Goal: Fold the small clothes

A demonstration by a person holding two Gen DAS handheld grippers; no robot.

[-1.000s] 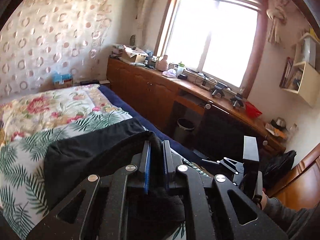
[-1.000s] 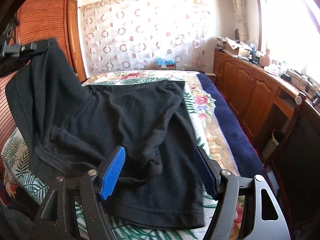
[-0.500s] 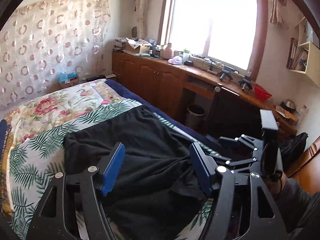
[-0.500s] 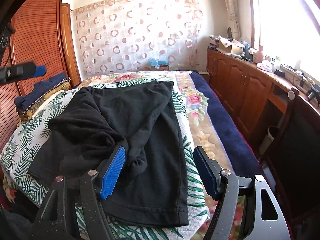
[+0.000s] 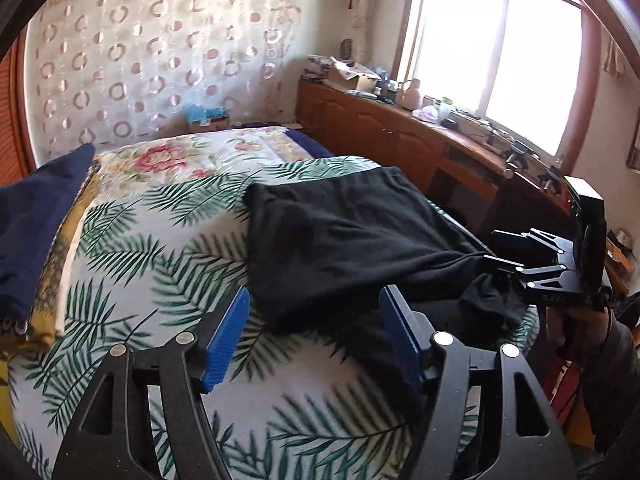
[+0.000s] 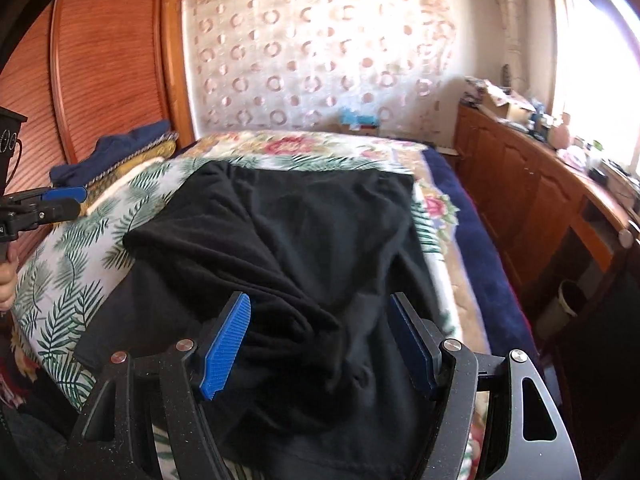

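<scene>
Wardrobe [image 6: 100, 60] right view only, window [image 5: 500, 60] left

No writing can be read with any certainty. On the black body of the right claw [image 5: 560, 276], seen ahead and to the right of the left claw [image 5: 316, 332], there is a small pale marking near its lower edge, too blurred to make out. On the black housing of the left claw [image 6: 44, 204], far left of the right claw [image 6: 320, 340], white ring-like marks resembling zeros show; their meaning cannot be told.
</scene>
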